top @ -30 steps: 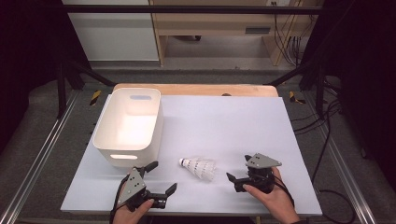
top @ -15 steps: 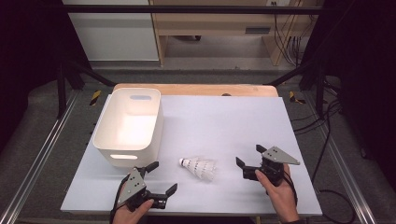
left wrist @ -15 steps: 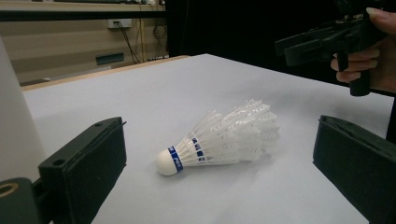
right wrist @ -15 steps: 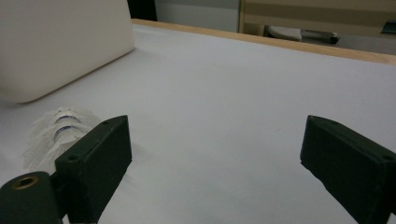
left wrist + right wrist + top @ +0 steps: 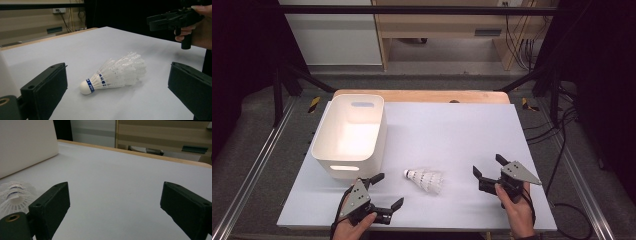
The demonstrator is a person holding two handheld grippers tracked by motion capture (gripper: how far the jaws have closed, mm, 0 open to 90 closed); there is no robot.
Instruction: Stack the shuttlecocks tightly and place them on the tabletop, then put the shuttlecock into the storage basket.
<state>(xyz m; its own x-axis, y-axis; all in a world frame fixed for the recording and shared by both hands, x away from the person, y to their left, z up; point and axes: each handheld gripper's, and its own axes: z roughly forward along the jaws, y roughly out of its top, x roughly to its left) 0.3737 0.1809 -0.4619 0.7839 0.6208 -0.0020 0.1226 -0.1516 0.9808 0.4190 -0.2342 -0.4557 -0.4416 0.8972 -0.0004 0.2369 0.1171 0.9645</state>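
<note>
Two grippers: held low at the table's (image 5: pixel 452 125) near edge.
Shuttlecock (image 5: pixel 426 180): laid on its side between them, right of the white bin (image 5: pixel 349 132).
Left gripper (image 5: pixel 381 191): fingers spread, nothing held.
Right gripper (image 5: pixel 488 166): fingers spread, nothing held.

Between the grippers: the shuttlecock (image 5: pixel 425 180) lies on its side on the table (image 5: pixel 452 135), bare surface all round it.
Left gripper (image 5: pixel 387 191): jaws apart, open path to the shuttlecock.
Right gripper (image 5: pixel 488 166): jaws apart, bare table ahead.
Obstacle: white bin (image 5: pixel 350 135), just behind the left gripper.
</note>
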